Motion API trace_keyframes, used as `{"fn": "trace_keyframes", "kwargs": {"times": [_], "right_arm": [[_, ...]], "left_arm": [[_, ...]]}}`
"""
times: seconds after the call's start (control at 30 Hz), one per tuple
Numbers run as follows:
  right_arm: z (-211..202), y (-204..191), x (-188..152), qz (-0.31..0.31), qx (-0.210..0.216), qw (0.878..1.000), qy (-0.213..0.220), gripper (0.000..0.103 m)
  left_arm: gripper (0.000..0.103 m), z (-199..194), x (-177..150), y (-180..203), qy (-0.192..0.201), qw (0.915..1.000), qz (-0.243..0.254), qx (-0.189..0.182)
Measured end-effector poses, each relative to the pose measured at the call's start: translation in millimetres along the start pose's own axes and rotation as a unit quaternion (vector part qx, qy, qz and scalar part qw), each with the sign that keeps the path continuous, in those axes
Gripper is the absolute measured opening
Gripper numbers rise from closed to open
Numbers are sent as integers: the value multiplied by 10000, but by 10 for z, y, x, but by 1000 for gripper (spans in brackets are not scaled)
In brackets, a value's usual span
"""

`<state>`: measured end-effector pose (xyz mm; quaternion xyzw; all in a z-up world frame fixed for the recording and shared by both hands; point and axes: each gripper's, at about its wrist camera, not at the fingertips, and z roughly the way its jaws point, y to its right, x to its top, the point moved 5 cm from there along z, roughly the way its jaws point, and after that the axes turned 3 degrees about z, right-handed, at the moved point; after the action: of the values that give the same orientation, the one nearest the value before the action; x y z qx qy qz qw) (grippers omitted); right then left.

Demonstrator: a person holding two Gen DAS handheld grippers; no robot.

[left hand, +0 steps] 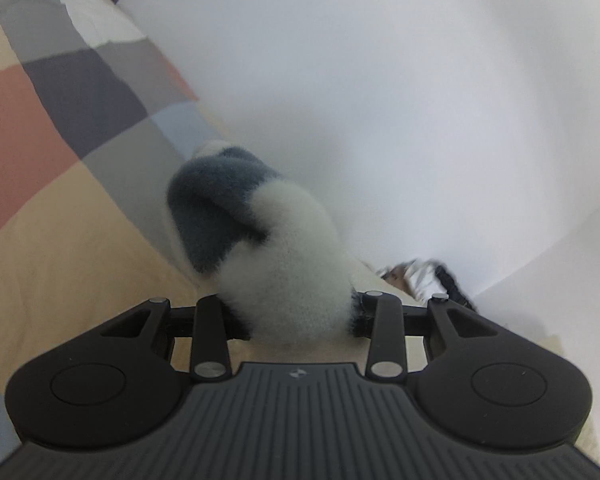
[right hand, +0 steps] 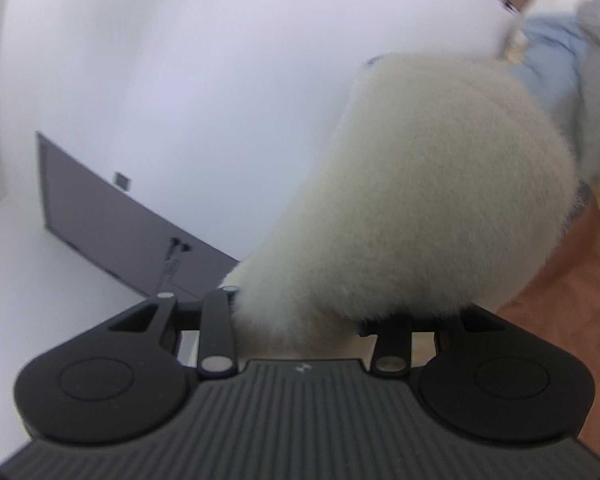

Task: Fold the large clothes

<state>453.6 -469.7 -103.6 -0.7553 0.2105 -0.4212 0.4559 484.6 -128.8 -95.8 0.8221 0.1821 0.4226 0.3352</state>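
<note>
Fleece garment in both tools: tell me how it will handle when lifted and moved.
The fleece garment is probably floppy: it bunches and droops ahead of the left tool. Likely light for its bulk, given the thick fluffy pile at the right tool. Unlikely to slip.

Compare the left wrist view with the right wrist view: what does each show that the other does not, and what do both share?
Only the left wrist view shows dark blue patches on the fleece garment and a checked bedspread in grey, rust, tan and pale blue. Only the right wrist view shows a dark panel against the white wall and all-cream fleece. Both show fluffy fleece bunched between the fingers of a gripper, left gripper and right gripper, with white wall behind.
</note>
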Motion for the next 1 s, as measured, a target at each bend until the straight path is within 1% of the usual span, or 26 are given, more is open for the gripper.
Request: {"fn": "trace_keyframes", "kwargs": {"times": [0.1,0.13,0.23,0.33,0.43,0.6,0.67,0.73,0.83,0.9,0.93,1.0], "right_arm": [[162,421,-127,243,-160,9995,-127,44],[194,545,-186,328,-219,9991,-173,44],[259,831,-370,427,-358,9981,-262,44],[202,953,-535,251,-220,9993,-183,44],[122,1042,-670,228,-137,9996,-105,44],[46,1239,-916,359,-232,9991,-77,47],[23,1311,-983,403,-238,9989,-74,49],[1,1363,-1025,515,-217,9984,-53,51],[-58,1343,-1045,632,-317,9975,-92,53],[-225,1339,-1087,606,-389,9974,-87,55],[-336,1356,-1110,573,-438,9974,-80,56],[-528,1360,-1130,548,-574,9968,-89,56]], "left_arm": [[42,279,-155,-147,-246,9995,137,145],[42,340,-183,-259,-307,9992,175,188],[42,490,-304,-475,-455,9984,181,273],[42,465,-368,-638,-403,9982,421,139],[42,495,-434,-767,-426,9981,441,91],[44,358,-723,-854,-438,9969,632,167],[48,293,-806,-888,-435,9977,504,142],[50,238,-850,-921,-479,9978,397,206],[51,69,-876,-935,-439,9980,399,228],[54,-126,-920,-960,-333,9986,362,189],[54,-220,-954,-974,-349,9982,430,243],[54,-437,-1001,-962,-296,9961,724,405]]}}
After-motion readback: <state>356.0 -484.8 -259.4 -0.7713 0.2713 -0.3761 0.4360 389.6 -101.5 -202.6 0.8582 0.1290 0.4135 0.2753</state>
